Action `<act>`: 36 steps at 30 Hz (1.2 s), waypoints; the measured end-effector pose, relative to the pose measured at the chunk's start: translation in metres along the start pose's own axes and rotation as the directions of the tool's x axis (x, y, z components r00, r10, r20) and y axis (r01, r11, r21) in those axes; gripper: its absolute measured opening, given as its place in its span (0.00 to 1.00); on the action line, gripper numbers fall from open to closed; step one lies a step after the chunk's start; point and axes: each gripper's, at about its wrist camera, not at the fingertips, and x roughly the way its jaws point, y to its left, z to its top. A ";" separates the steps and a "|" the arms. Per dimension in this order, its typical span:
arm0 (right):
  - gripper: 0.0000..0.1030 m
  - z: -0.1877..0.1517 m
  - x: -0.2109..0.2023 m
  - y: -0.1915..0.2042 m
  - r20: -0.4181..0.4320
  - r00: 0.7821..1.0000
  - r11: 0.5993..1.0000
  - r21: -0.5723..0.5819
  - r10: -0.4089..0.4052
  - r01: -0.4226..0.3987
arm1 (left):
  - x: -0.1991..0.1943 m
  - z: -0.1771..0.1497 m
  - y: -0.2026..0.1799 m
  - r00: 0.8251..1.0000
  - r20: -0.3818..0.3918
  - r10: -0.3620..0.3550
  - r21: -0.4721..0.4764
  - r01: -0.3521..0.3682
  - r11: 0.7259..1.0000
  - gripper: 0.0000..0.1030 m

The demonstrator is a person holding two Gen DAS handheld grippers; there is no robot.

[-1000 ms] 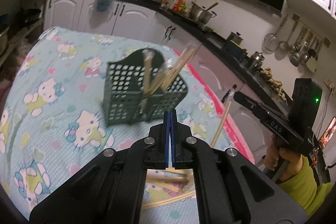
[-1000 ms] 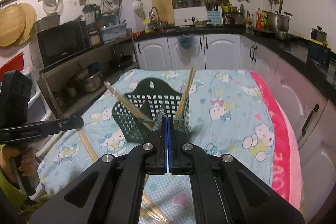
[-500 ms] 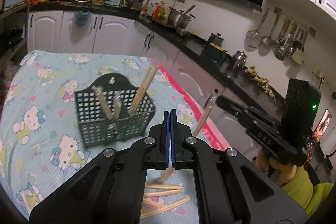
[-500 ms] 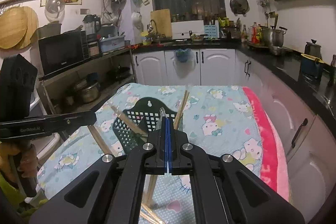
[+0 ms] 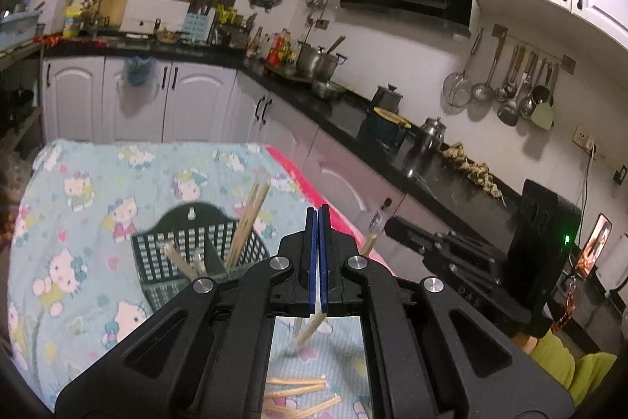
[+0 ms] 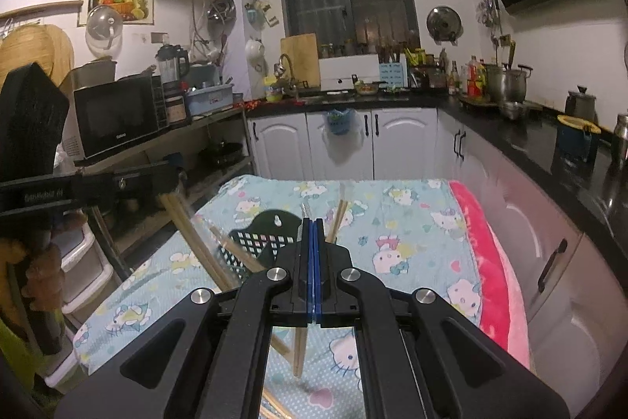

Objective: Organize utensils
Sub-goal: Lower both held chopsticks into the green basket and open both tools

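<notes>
A dark green perforated utensil basket (image 5: 196, 254) stands on the Hello Kitty cloth and holds several wooden chopsticks (image 5: 247, 218). It also shows in the right wrist view (image 6: 255, 242). My left gripper (image 5: 318, 218) is shut on a wooden chopstick (image 6: 196, 238) that hangs down beside the basket. My right gripper (image 6: 313, 228) is shut on another chopstick (image 5: 371, 234), whose lower end shows below its jaws (image 6: 300, 352). Both are raised above the table. Several loose chopsticks (image 5: 302, 395) lie on the cloth below.
The table has a blue cartoon cloth (image 6: 392, 222) with a pink edge (image 6: 486, 262) on the right. White cabinets (image 6: 341, 144) and a black counter (image 5: 392, 128) surround it. A shelf with a microwave (image 6: 117, 112) stands at the left.
Both grippers have risen and tilted up with their chopsticks. The basket now sits lower in both views and more of the kitchen walls shows.
</notes>
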 end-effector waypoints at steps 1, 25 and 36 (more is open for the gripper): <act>0.00 0.002 0.000 0.000 0.002 1.000 1.000 -0.003 0.001 -0.001 | 0.000 0.005 0.000 1.000 0.006 0.002 0.003 -0.002 1.000 0.00; 0.00 0.093 0.023 0.022 0.100 0.995 0.997 -0.077 0.009 -0.001 | -0.020 0.087 0.018 0.981 0.150 0.124 0.037 -0.131 0.991 0.00; 0.00 0.107 0.049 0.020 0.098 0.995 0.996 -0.081 -0.016 0.024 | -0.006 0.089 0.041 0.972 0.151 0.182 0.028 -0.188 0.982 0.00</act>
